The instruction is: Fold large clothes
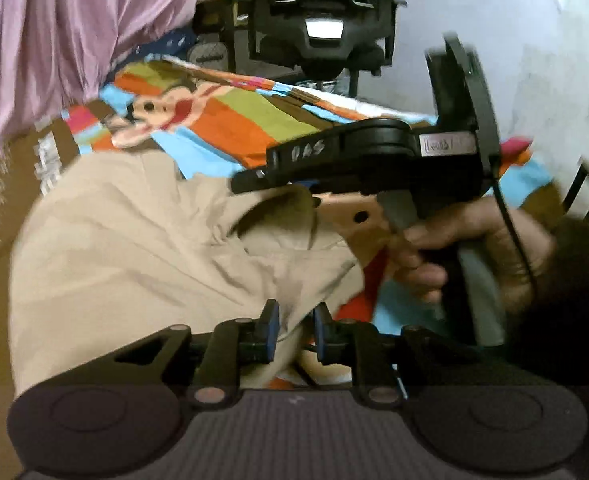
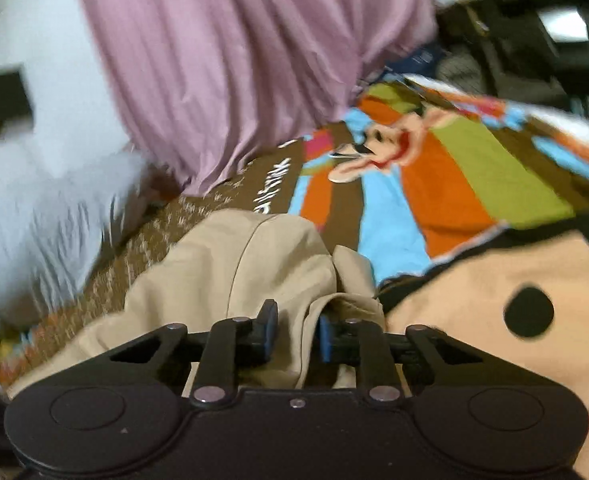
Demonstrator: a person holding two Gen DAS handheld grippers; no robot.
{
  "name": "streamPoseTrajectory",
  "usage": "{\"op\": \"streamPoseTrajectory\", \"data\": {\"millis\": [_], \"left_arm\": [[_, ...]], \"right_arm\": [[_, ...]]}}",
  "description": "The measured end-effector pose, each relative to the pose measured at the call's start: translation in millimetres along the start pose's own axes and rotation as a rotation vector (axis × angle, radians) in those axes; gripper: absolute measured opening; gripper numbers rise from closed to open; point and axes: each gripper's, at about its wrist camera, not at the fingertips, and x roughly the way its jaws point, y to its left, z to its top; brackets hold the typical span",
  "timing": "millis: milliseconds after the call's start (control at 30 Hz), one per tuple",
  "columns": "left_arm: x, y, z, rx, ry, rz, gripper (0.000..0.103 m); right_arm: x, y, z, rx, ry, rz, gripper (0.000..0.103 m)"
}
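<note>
A large beige garment point(image 1: 134, 240) lies crumpled on a colourful cartoon bedsheet point(image 1: 230, 120). In the left wrist view my left gripper point(image 1: 296, 332) is low over the garment's near edge. Its blue pads stand a little apart, with cloth lying loosely between them. A hand point(image 1: 474, 240) holds my right gripper point(image 1: 254, 178) on the right, rolled on its side, with its tips at a raised fold. In the right wrist view the right gripper point(image 2: 297, 334) has a bunched ridge of the beige garment point(image 2: 230, 264) pinched between its pads.
A pink cloth point(image 1: 46, 40) hangs at the bed's far left, also seen as the pink cloth point(image 2: 234, 60). A black office chair point(image 1: 322, 12) stands beyond the bed, by a white wall point(image 1: 514, 60). White fabric point(image 2: 46, 208) lies at the left. The bedsheet point(image 2: 454, 184) spreads to the right.
</note>
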Motion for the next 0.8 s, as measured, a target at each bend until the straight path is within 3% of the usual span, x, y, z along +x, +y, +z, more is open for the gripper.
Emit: {"op": "streamPoseTrajectory", "data": {"millis": [133,200,233,300,400,467,500,533,600,633,767,800], "left_arm": [[-10.7,29.4,-4.7,-0.128,-0.01,-0.097,0.018],[-14.5,38.7,-9.2,-0.166,0.0,-0.112,0.018],[-17.1,41.4,-11.4,-0.174,0.001,-0.109,0.018],[-30.0,43.7,-16.3,-0.186,-0.024,-0.111,0.018],[-57.5,55.9,-22.0,-0.242,-0.103,-0.161,0.018],[-75.5,67.4,-24.8,-0.293,-0.162,-0.171,0.024],[-81.9,73.4,-25.2,-0.318,-0.189,-0.17,0.035],[-88.5,79.9,-26.0,-0.347,-0.213,-0.158,0.048],[-98.0,96.4,-26.2,-0.414,-0.248,-0.106,0.058],[-99.2,104.1,-24.1,-0.44,-0.258,-0.075,0.062],[-93.5,146.3,-11.1,-0.595,-0.19,0.158,0.063],[-89.4,156.7,-8.3,-0.622,-0.184,0.176,0.063]], "right_arm": [[9.7,-29.0,-3.9,0.256,0.017,0.157,0.051],[20.2,-37.6,-7.1,0.337,0.037,0.182,0.05],[24.1,-37.1,-6.5,0.327,0.034,0.166,0.043],[21.3,-22.0,-1.9,0.198,-0.017,0.118,0.014],[-5.7,14.5,3.9,-0.084,-0.174,0.138,0.01],[-16.6,30.4,3.6,-0.234,-0.194,0.076,0.01],[-16.3,31.1,3.5,-0.256,-0.162,0.035,0.01],[-11.8,26.6,3.5,-0.245,-0.099,0.001,0.012],[2.7,10.9,-1.5,-0.19,0.051,-0.07,0.017],[5.5,7.2,-4.9,-0.185,0.078,-0.1,0.018],[-0.3,5.9,-3.3,-0.172,0.077,-0.099,0.031],[-2.8,5.0,-3.0,-0.164,0.07,-0.097,0.032]]}}
